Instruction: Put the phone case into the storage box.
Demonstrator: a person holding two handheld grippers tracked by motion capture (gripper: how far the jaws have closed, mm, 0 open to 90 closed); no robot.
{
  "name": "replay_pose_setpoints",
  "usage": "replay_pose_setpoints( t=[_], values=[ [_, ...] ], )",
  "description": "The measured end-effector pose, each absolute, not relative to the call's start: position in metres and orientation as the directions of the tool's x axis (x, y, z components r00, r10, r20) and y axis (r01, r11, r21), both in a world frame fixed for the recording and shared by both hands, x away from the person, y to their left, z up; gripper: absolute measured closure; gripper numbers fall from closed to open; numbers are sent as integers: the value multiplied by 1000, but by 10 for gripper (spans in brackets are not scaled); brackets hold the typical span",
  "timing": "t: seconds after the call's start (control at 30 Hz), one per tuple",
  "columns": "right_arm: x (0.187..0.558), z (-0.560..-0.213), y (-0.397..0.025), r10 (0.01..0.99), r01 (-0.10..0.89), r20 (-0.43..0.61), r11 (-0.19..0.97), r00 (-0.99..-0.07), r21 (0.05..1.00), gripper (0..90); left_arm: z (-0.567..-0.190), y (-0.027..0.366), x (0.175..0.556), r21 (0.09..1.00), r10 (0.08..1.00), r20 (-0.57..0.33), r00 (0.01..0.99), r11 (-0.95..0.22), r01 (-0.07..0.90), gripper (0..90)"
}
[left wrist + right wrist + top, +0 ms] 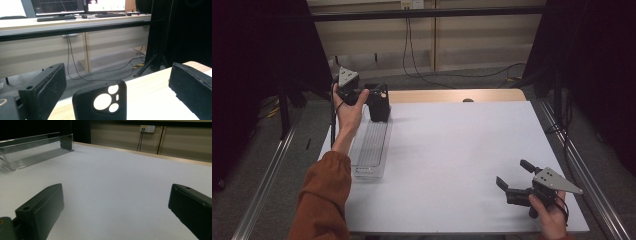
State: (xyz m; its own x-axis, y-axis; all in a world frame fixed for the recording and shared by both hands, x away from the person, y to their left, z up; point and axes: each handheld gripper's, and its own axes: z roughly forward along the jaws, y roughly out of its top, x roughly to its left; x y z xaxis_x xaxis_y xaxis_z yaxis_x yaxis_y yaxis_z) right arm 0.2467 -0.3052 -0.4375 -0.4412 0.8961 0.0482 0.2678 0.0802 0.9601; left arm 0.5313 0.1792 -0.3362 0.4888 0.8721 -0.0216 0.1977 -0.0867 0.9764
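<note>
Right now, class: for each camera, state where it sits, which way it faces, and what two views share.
High view: above the table, looking forward and down; both forearms, left gripper, right gripper.
Left gripper view: rides the left gripper, facing a desk; phone case between open jaws.
Right gripper view: low over the table, facing the clear tray.
Shared: tray, high and right.

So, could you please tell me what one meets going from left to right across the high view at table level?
Orange sleeve → clear tray, with the left tool and the black phone case at its far end → bare white table top → right tool in the right hand.
</note>
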Motion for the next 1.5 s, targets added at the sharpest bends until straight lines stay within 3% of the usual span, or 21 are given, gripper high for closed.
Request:
replay_pose_setpoints(
  t=[1.5],
  values=[
    [244, -434, -306, 909, 240, 34, 73, -415, 968, 0, -342, 185, 451, 977, 817, -28, 576, -100, 190, 34]
  ],
)
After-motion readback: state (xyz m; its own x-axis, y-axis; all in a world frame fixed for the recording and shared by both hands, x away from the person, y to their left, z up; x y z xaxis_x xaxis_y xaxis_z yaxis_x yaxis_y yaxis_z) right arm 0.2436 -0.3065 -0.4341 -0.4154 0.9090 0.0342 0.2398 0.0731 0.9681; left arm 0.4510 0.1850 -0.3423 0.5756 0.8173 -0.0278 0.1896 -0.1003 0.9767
